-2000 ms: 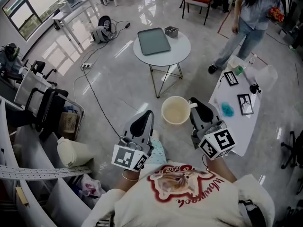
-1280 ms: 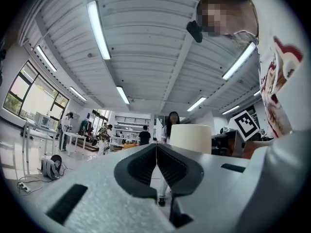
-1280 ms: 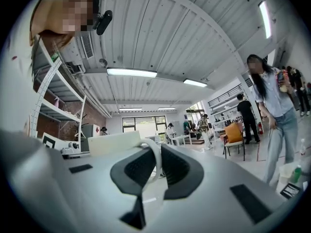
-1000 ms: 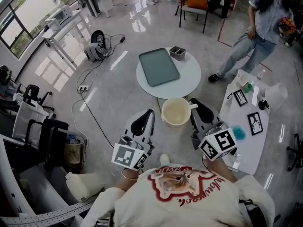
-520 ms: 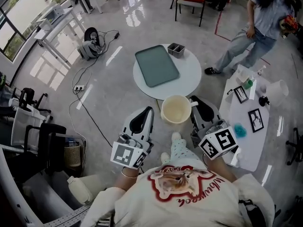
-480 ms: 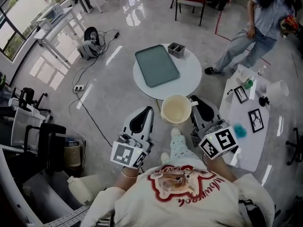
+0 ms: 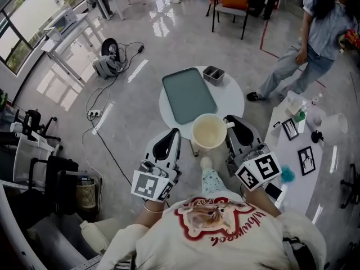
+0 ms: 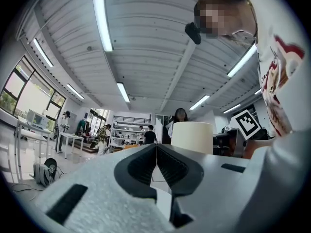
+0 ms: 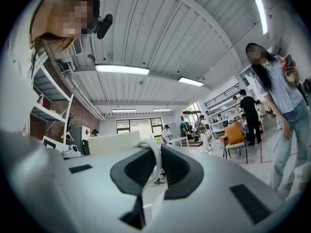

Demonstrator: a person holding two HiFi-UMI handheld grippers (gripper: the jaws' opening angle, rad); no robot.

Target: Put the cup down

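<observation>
Pinching cup (image 7: 208, 133) handle — right gripper (image 7: 230, 123)

The cup (image 7: 208, 131) sits above the near edge of the table (image 7: 232, 94), with its handle in the jaws of the right gripper (image 7: 233, 122). The left gripper (image 7: 170, 136) is to its left. On the table lie a tray (image 7: 189, 94) and, to its far right, a bin (image 7: 213, 73). A person (image 7: 318, 35) stands far right.

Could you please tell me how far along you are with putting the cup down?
Done: the right claw grips the cup by its handle. In hand: the cup is held in the air, near the round table with the tray. Left: set it on a surface and open the claw. The left claw is shut and empty.
</observation>
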